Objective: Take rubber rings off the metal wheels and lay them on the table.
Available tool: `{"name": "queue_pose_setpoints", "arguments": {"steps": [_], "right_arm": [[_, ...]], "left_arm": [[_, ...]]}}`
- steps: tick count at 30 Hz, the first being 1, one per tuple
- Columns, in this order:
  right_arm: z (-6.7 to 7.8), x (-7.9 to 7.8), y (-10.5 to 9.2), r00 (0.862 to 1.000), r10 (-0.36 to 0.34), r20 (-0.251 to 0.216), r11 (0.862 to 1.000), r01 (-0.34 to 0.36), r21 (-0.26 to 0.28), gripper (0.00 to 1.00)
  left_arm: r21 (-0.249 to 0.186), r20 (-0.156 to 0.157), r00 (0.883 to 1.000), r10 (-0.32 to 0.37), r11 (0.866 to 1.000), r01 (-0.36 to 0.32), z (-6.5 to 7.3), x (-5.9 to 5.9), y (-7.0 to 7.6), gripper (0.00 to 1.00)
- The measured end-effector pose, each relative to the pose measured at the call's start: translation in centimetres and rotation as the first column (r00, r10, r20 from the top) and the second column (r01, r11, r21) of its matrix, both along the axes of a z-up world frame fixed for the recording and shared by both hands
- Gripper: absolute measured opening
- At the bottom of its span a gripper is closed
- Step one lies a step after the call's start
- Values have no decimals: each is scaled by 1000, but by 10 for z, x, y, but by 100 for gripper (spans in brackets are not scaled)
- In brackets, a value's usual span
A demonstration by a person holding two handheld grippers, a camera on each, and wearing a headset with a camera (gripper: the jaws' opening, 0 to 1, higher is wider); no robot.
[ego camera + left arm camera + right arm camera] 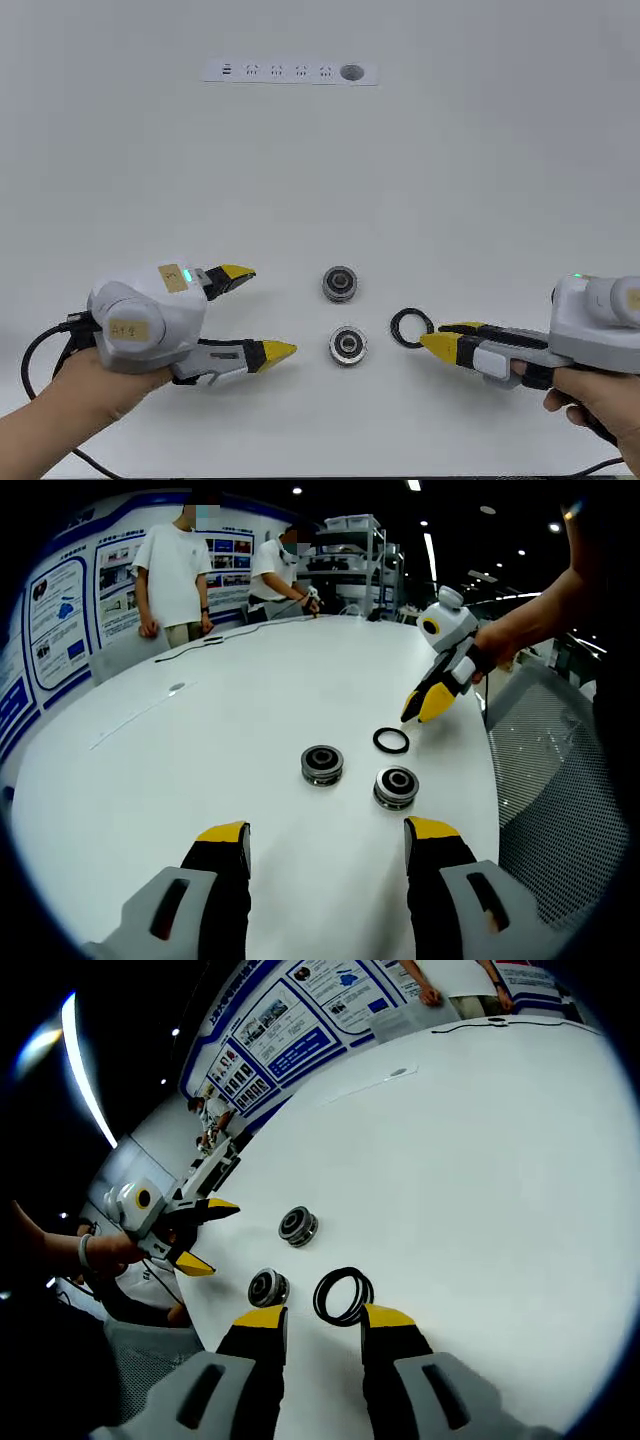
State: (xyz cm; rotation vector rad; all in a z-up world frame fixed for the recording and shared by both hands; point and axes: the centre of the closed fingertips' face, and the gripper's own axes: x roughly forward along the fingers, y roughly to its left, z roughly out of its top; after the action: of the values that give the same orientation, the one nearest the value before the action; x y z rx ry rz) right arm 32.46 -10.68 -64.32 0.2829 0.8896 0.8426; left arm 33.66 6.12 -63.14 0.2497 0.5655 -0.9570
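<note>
Two metal wheels sit mid-table. The far wheel (340, 283) (322, 764) (298, 1226) has a dark rim around it. The near wheel (348, 345) (396, 786) (268, 1286) looks bare and silvery. A loose black rubber ring (411, 327) (391, 740) (343, 1295) lies flat to their right. My right gripper (443, 338) (322, 1322) points at that ring from just behind it, jaws slightly apart and holding nothing. My left gripper (257, 312) (325, 842) hovers left of the wheels, wide open and holding nothing.
A white power strip (290, 71) lies at the far side of the white table (480, 200). A black cable (40, 350) trails from the left gripper. People (175, 570) stand beyond the table's far end, where a thin cable (230, 638) lies.
</note>
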Motion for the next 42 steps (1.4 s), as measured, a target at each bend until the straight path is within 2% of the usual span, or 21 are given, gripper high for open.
{"name": "queue_pose_setpoints", "arguments": {"steps": [4,6,8,14,15,19,20,25,27,31,36,37,39,42], "right_arm": [[3,-5,4,998,48,50,999,-47,-23,42],[2,-6,4,992,84,92,996,-80,-49,48],[0,-8,3,990,99,102,994,-94,-59,54],[-3,-16,2,978,155,141,984,-140,-112,62],[-3,-16,2,970,174,167,979,-153,-132,64],[-1,-20,4,955,209,211,971,-178,-157,70],[-1,-21,4,944,231,235,965,-192,-177,72],[-5,-27,6,917,288,275,945,-226,-238,79],[-6,-29,6,915,293,275,941,-226,-251,83],[-3,-29,4,907,282,312,943,-203,-263,92],[1,-28,-1,904,266,334,947,-181,-267,97],[3,-28,-1,899,269,345,947,-181,-267,98],[3,-28,-2,900,270,342,946,-182,-267,99],[2,-29,-3,898,277,342,942,-184,-281,99]], "left_arm": [[-13,-4,1000,5,1000,-5,2,-4,1,65],[-24,-10,1000,9,1000,-9,3,-6,2,67],[-26,-11,1000,11,1000,-11,4,-9,2,67],[-30,-18,999,27,999,-28,5,-15,4,71],[-33,-20,999,28,999,-28,6,-18,3,71],[-46,-14,1000,21,999,-21,7,-25,2,72],[-50,-16,1000,22,998,-23,6,-28,3,73],[-71,-15,999,42,997,-43,8,-36,3,78],[-74,-13,999,44,996,-45,8,-39,4,80],[-78,-13,998,62,995,-63,10,-43,6,85],[-75,-19,996,83,994,-84,10,-46,9,85],[-75,-16,996,93,993,-94,10,-46,10,86],[-84,-26,994,105,991,-107,10,-46,10,90],[-76,-21,992,121,990,-122,10,-46,12,94]]}}
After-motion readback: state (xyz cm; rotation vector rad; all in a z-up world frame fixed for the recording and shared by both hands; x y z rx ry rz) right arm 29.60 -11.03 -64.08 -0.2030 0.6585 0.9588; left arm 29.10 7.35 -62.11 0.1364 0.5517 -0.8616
